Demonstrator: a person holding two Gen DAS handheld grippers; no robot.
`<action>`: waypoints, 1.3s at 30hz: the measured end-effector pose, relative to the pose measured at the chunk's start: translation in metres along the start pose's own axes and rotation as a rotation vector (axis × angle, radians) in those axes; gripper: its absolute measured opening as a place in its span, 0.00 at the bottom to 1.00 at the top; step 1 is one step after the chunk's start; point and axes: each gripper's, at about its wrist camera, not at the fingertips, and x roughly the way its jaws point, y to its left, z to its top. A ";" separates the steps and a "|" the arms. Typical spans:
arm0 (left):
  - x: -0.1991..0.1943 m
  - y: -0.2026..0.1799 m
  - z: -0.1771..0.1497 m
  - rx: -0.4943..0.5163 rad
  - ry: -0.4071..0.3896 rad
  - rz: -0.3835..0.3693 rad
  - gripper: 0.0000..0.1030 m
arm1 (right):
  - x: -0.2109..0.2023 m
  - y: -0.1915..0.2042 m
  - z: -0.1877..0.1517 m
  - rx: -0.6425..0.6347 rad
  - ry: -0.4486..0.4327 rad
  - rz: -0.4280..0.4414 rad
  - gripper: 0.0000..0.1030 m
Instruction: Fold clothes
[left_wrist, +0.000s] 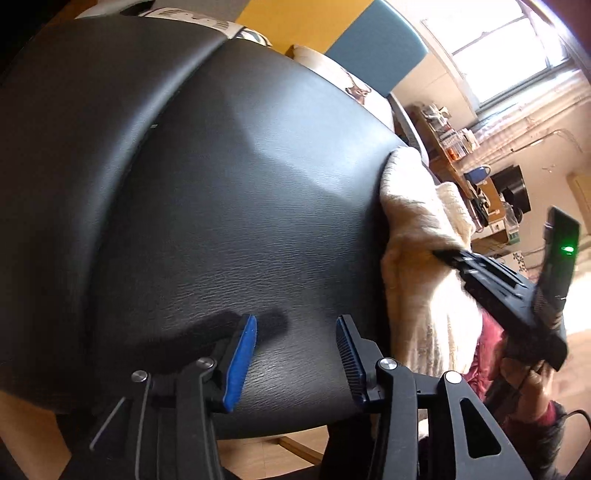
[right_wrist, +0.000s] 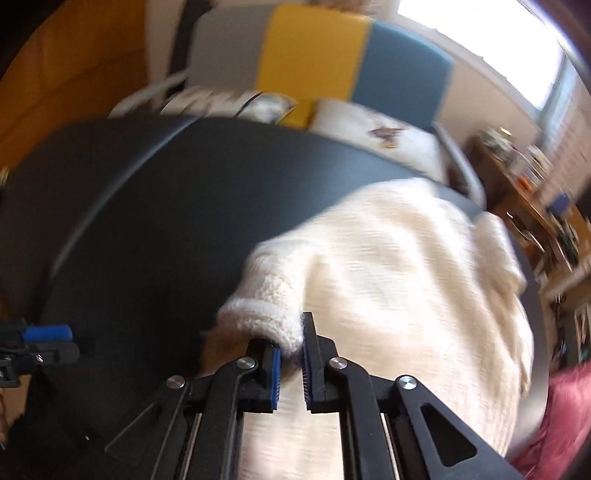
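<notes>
right wrist view shows the right gripper (right_wrist: 291, 360) with its jaws closed on a rolled cuff or hem of the cream knit sweater (right_wrist: 399, 280), the fabric bunched between the blue pads. the sweater lies on the right part of the black padded table (right_wrist: 155, 221), spilling over its near and right edges; the frame is blurred, so the exact part of the garment pinched is hard to tell. in the left wrist view the left gripper (left_wrist: 295, 354) hangs over bare table with its jaws apart and nothing between them, the sweater well off to its right.

the step in hand looks like drawing the sweater onto the table to spread it before folding. to do it well, the right gripper should keep the pinch firm and pull low and level across the surface so the knit slides rather than stretches. the left gripper would do best to take a matching edge, so the garment opens flat and square.
</notes>
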 end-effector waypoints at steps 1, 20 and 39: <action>0.002 -0.004 0.001 0.006 0.004 -0.007 0.46 | -0.010 -0.019 -0.002 0.045 -0.015 -0.007 0.07; 0.091 -0.126 -0.019 0.210 0.287 -0.210 0.52 | 0.014 -0.171 -0.129 0.586 0.101 0.018 0.11; 0.045 -0.122 -0.020 0.315 0.120 -0.118 0.09 | 0.002 -0.159 -0.115 0.552 0.034 0.083 0.17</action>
